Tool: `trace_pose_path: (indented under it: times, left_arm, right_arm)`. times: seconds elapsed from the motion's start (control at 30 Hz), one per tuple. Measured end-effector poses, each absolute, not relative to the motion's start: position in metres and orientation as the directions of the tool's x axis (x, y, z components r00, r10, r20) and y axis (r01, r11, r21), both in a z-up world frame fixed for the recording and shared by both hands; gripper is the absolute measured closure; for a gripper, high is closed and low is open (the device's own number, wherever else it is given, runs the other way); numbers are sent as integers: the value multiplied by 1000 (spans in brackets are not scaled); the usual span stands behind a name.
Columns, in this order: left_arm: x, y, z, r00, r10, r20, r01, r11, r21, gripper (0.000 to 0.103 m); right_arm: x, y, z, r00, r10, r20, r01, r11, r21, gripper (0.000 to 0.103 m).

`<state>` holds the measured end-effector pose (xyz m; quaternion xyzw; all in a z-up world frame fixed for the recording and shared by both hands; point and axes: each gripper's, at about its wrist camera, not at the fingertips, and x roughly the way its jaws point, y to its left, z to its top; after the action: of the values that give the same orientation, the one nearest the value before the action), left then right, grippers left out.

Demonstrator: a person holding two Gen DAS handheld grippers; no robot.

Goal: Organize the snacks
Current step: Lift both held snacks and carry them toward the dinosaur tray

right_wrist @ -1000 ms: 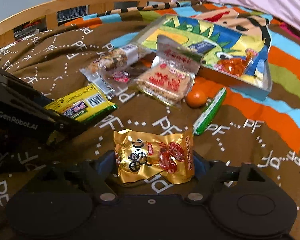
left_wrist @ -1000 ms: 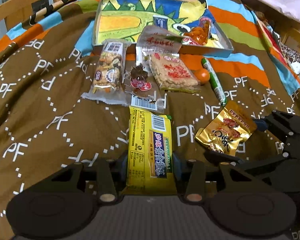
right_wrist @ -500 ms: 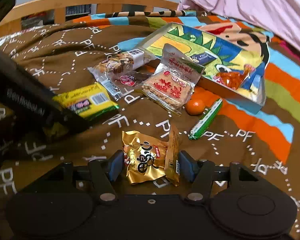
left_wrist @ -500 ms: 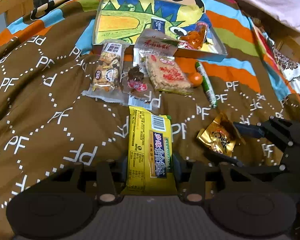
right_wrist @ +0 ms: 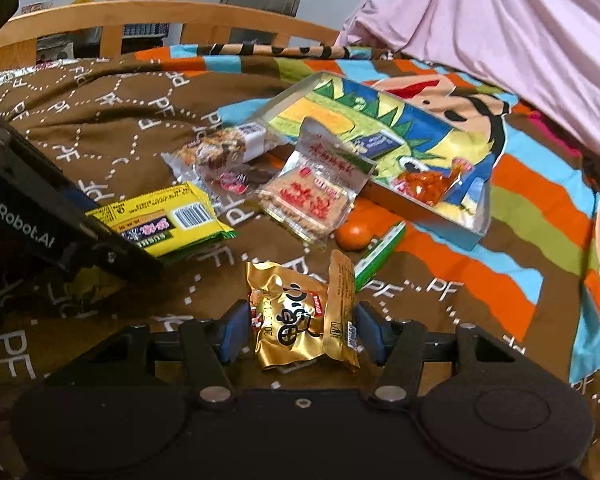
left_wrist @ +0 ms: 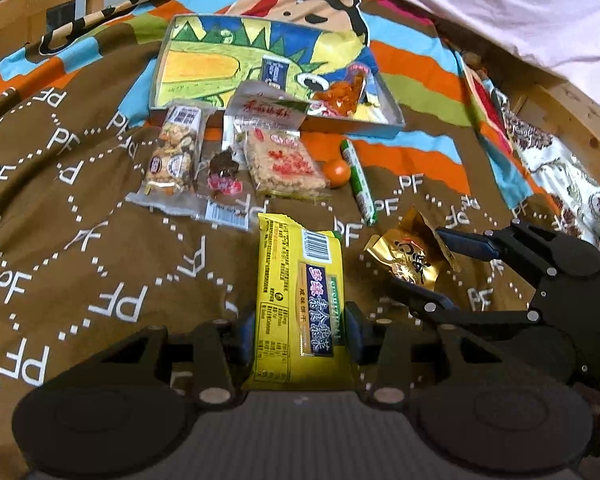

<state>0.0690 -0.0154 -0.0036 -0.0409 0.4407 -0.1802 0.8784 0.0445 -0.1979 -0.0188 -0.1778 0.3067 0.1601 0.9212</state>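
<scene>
The gold snack pouch (right_wrist: 300, 316) looks light, crinkly and slippery, best pinched across its middle; the right gripper (right_wrist: 296, 330) has just narrowed its fingers onto it, crumpling it. At that view's 9 o'clock, the left gripper (left_wrist: 298, 334) clamps the stiffer yellow cracker pack (left_wrist: 300, 300) above the bed.

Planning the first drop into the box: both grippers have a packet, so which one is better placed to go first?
Right, probably. The right gripper holds the gold packet, nearer the box's open corner. The left gripper grips the yellow packet behind the loose snacks.
</scene>
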Motion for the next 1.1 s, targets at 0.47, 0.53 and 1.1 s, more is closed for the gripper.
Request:
trace_pose_path:
  times: [0.47, 0.53, 1.1]
  left_arm:
    - [131, -35, 42, 720, -260, -643, 234, 964, -129, 56]
    - [150, -36, 45, 725, -256, -639, 225, 966, -131, 56]
    - [296, -38, 18, 762, -234, -604, 122, 968, -220, 56]
  right_arm:
    - [92, -222, 34, 870, 165, -466, -314, 912, -264, 43]
    - [108, -228, 39, 877, 159, -454, -300, 918, -260, 43]
    - [272, -241, 16, 875, 170, -454, -303, 923, -239, 43]
